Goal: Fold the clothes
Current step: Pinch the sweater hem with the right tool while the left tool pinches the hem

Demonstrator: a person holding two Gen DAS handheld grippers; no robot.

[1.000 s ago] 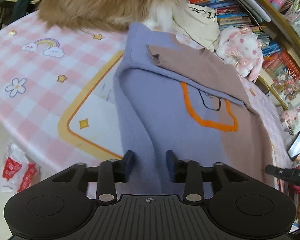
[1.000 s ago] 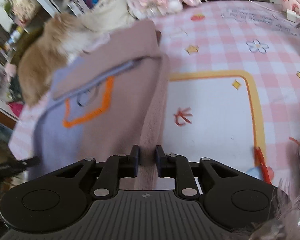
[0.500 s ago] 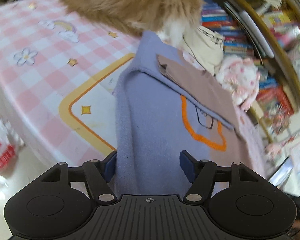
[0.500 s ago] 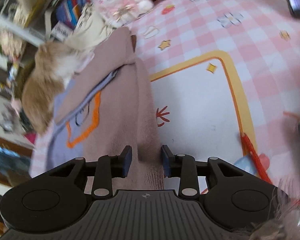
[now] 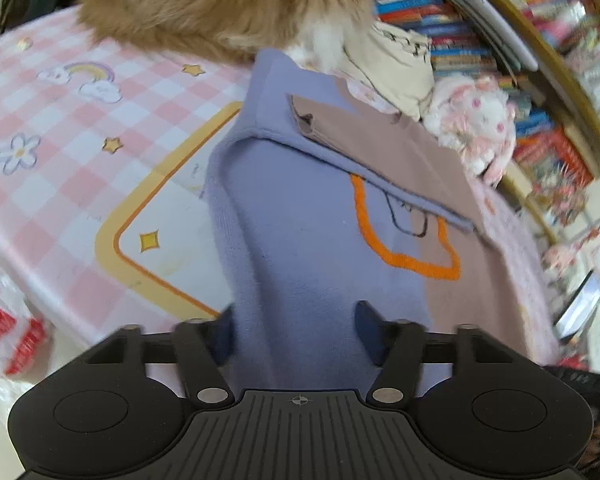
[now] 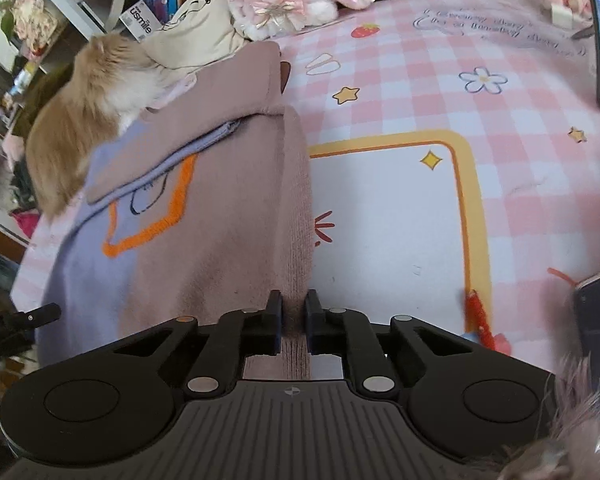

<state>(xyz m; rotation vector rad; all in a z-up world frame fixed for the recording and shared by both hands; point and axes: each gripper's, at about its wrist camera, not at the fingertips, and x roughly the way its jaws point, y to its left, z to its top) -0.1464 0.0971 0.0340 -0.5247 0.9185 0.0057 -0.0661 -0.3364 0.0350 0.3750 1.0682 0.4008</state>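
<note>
My left tool (image 5: 296,330) has spread wide over the sweater (image 5: 320,248) hem | my right tool (image 6: 293,318) has re-clamped its edge | sweater part-folded, centre frame on tabletop (image 6: 380,220) | regrip for next fold, I judge.

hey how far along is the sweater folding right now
Done: both sleeves of the sweater already lie folded across its chest, purple over brown. In hand: the right gripper is shut on the brown hem edge, while the left gripper is open around the purple hem, not yet clamped. Left: grip the purple side, then fold the bottom up toward the collar, where a cat sits close.
</note>
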